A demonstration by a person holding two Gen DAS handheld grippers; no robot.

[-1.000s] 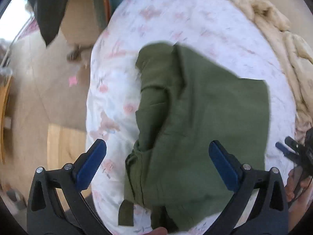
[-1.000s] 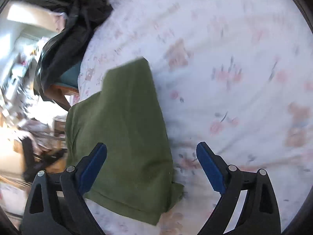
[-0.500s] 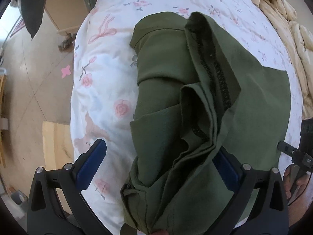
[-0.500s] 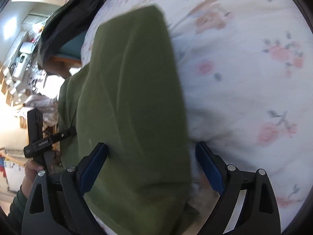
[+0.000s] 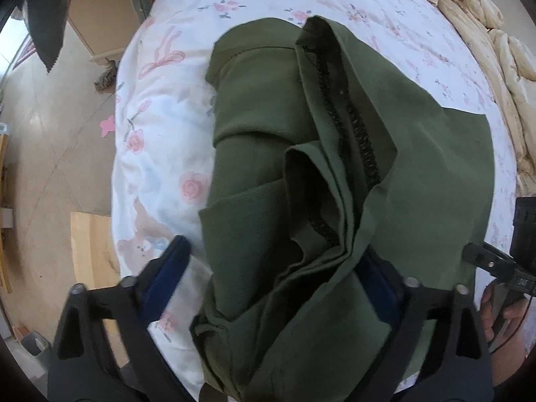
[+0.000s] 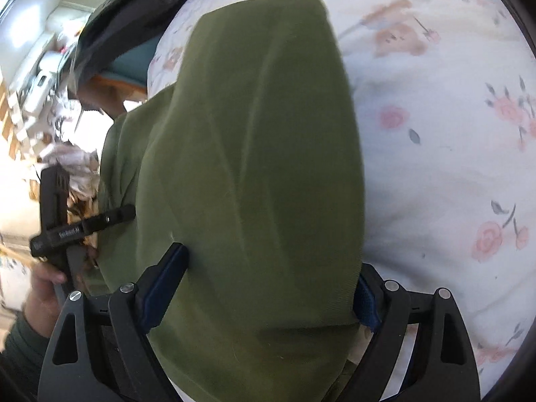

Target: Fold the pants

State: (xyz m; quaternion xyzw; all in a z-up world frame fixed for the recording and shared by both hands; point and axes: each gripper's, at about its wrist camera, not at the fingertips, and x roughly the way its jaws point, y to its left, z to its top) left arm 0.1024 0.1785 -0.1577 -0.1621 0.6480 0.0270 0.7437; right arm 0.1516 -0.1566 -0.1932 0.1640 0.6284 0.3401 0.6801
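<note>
Olive green pants (image 5: 268, 154) lie bunched on a floral bed sheet (image 5: 160, 140), with a black-stitched inner seam (image 5: 355, 134) turned up. My left gripper (image 5: 271, 279) points down over the crumpled near end. Its jaws are closing with folds of cloth between them, and the left pad (image 5: 167, 274) stands just clear of the fabric. In the right wrist view the pants (image 6: 254, 154) lie smooth. My right gripper (image 6: 264, 296) straddles their near end, open, cloth filling the gap. The other gripper (image 6: 83, 224) shows at the left, held by a hand (image 6: 43, 288).
A cream quilt (image 5: 495, 33) is heaped along the bed's far right side. Tiled floor (image 5: 50, 150), a wooden board (image 5: 90, 251) and a pale cabinet (image 5: 97, 16) lie left of the bed. A dark garment (image 6: 134, 10) hangs over furniture beyond the bed sheet (image 6: 435, 154).
Both grippers have come down close onto the pants, which now fill the gap between each pair of fingers. The left jaws have narrowed; the right gripper slid over the smooth end.
</note>
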